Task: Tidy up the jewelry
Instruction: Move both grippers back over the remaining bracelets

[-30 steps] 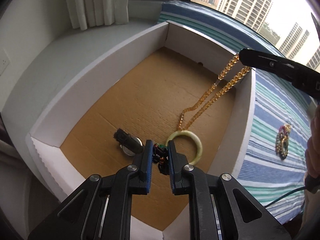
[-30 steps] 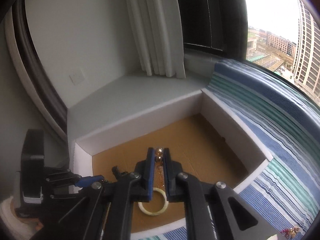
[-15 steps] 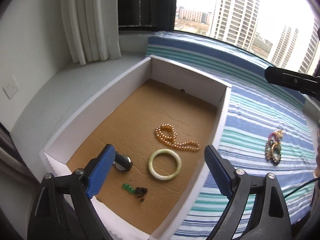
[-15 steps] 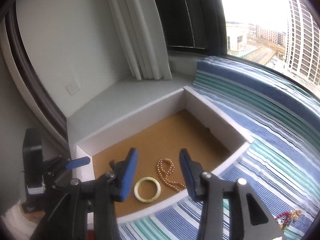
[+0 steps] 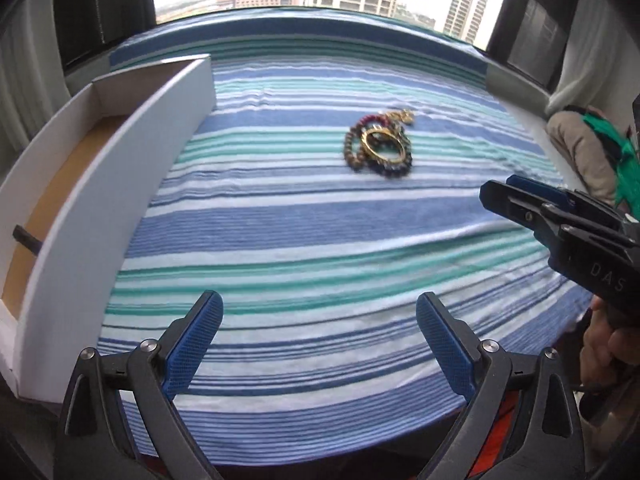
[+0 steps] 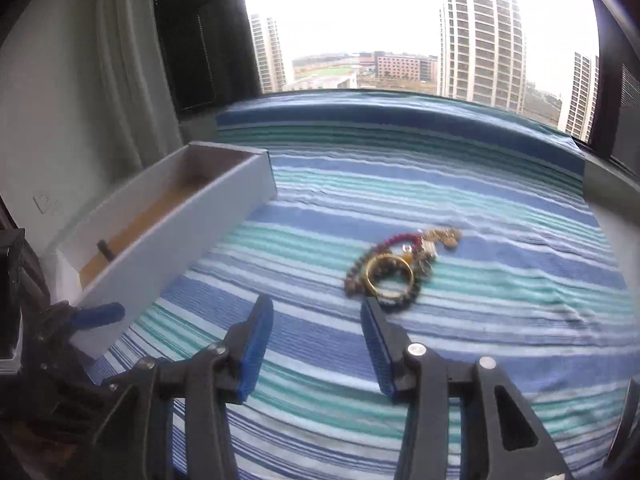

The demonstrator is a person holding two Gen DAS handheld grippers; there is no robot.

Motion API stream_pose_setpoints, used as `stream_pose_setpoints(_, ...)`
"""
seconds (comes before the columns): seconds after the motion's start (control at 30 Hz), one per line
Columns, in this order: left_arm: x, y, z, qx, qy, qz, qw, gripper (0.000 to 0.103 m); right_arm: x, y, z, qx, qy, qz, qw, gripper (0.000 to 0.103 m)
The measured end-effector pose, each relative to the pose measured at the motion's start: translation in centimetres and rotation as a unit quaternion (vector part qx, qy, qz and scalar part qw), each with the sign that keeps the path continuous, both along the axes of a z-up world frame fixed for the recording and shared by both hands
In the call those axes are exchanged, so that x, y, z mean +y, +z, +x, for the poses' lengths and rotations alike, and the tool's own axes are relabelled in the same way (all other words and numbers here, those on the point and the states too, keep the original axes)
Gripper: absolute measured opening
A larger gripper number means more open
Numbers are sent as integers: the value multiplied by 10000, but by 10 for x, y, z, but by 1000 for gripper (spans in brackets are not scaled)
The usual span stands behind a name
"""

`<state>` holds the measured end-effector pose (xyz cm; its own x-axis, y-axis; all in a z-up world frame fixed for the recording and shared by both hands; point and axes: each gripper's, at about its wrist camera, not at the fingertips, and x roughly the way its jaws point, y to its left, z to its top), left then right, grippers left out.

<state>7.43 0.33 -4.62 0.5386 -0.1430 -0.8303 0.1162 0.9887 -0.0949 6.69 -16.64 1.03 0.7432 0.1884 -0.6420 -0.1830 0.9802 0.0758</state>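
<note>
A pile of jewelry [image 5: 380,146], with a gold bangle and dark and red bead bracelets, lies on the striped blue and green cloth [image 5: 304,232]. It also shows in the right wrist view [image 6: 394,270]. My left gripper [image 5: 320,320] is open and empty, well short of the pile. My right gripper [image 6: 318,320] is open and empty, just short of the pile; it shows from the side in the left wrist view [image 5: 520,200]. The white box [image 5: 116,168] with a brown floor stands to the left; it also shows in the right wrist view [image 6: 180,240].
A window with tall buildings [image 6: 480,40] runs behind the cloth. Curtains [image 6: 120,60] hang at the left. A beige and green bundle [image 5: 588,152] lies at the right end of the sill. The cloth's front edge [image 5: 320,452] is close below my left gripper.
Both grippers let go of their jewelry into the box and opened. Both then swung right, away from the box and toward the pile on the cloth.
</note>
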Motion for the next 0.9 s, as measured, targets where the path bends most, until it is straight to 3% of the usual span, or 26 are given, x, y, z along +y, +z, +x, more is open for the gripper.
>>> stream_pose_setpoints(0.1,-22,-11,-5,183,-244,167,9994,98,-22,-42,-31,353,-391,34,9986,46)
stream_pose_setpoints(0.2,-32,-2,-7,79,-299,210,9993,98,-47,-57,-49,506,-624,12,9968,46)
stream_pose_setpoints(0.53,-24,17,8,-263,127,298,9991,98,-65,-44,-41,187,-740,107,9970,46)
stream_pose_setpoints(0.9,-24,-7,26,64,111,281,9995,98,-62,-58,-23,426,-637,175,9969,46)
